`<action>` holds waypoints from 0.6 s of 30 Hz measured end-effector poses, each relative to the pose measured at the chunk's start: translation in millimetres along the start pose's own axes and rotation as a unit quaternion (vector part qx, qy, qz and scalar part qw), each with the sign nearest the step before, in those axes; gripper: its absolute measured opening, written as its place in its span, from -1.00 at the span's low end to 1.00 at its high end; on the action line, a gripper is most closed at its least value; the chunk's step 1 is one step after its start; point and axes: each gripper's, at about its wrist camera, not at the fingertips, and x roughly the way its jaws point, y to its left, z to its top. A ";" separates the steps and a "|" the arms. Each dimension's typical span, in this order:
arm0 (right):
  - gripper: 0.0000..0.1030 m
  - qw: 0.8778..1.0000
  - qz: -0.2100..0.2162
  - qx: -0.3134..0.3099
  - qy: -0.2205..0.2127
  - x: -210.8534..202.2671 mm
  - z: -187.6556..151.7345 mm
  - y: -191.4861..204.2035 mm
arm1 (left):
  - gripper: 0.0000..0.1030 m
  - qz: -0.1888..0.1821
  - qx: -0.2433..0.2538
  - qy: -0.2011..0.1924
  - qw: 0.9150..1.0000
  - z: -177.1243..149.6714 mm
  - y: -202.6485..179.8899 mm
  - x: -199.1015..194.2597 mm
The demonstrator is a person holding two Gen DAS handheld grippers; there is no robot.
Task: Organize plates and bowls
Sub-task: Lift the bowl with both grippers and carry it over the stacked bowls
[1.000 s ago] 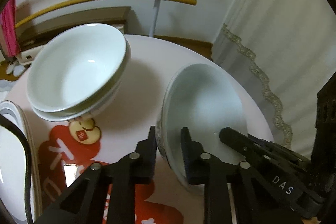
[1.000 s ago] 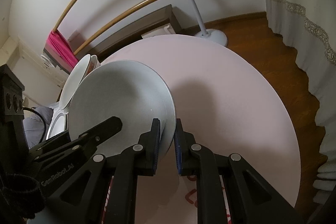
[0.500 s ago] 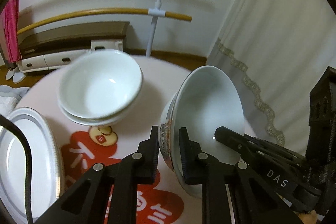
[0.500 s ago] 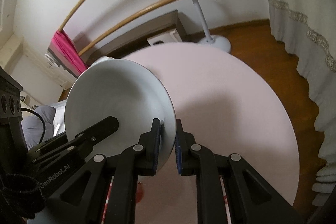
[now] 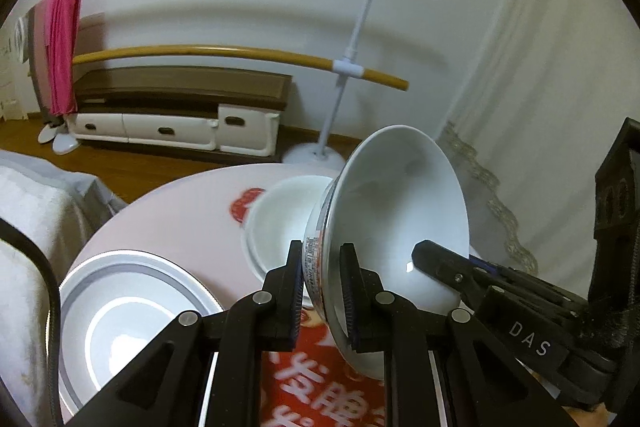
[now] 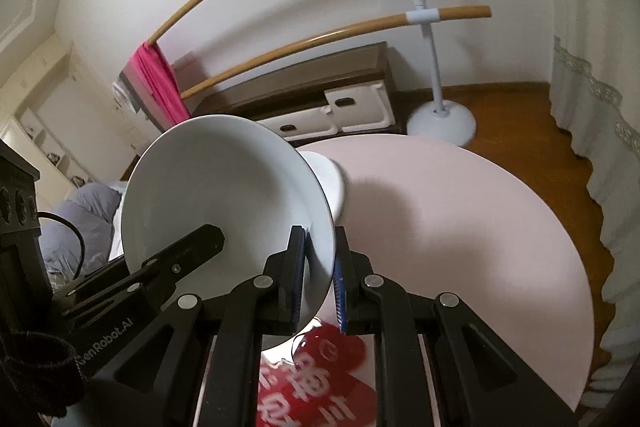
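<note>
A white bowl (image 5: 396, 227) is held in the air between both grippers, tilted on edge above the round pink table (image 5: 168, 211). My left gripper (image 5: 322, 291) is shut on its near rim. My right gripper (image 6: 318, 267) is shut on the opposite rim, and the bowl (image 6: 216, 195) fills the left of the right wrist view. A stack of white bowls (image 5: 280, 223) stands on the table just behind the held bowl, partly hidden by it. It also shows in the right wrist view (image 6: 330, 179). A stack of white plates (image 5: 124, 315) lies at the near left.
A red printed mat (image 5: 316, 395) lies on the table under the grippers. A clothes rack (image 5: 348, 67) with a pink cloth (image 5: 60, 55), a low cabinet (image 5: 180, 115) and a lace curtain (image 5: 532, 75) stand beyond the table. A grey-covered seat (image 5: 32, 211) is at the left.
Both grippers have lifted the bowl higher off the table and tilted it more upright. The stacked bowls now sit behind it and lower in view.
</note>
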 end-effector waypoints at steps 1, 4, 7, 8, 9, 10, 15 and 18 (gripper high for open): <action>-0.75 1.000 -0.001 -0.001 0.002 2.9 0.4 2.2 | -0.75 0.001 -0.005 0.002 1.000 1.9 4.5 2.4; -0.75 1.000 -0.008 -0.004 0.009 18.3 5.5 8.9 | -0.76 0.006 -0.016 0.009 1.000 7.0 11.9 11.6; -0.73 1.000 -0.017 -0.002 0.016 31.6 7.1 8.5 | -0.76 0.011 -0.016 0.013 1.000 11.9 8.2 22.2; -0.72 1.000 -0.022 -0.002 0.018 35.8 7.9 7.7 | -0.76 0.010 -0.016 0.015 1.000 13.4 7.7 26.3; -0.72 1.000 -0.024 -0.002 0.018 37.9 8.5 7.5 | -0.76 0.009 -0.017 0.018 1.000 22.8 6.3 35.7; -0.72 0.999 -0.027 -0.002 0.018 39.9 8.8 7.8 | -0.76 0.007 -0.018 0.021 1.000 26.7 5.7 40.5; -0.71 0.999 -0.040 0.002 0.020 47.7 9.9 3.8 | -0.76 -0.001 -0.020 0.029 0.999 31.6 12.1 52.4; -0.67 0.999 -0.051 -0.002 0.018 49.3 9.9 3.0 | -0.77 -0.004 -0.021 0.031 0.999 34.2 16.4 58.8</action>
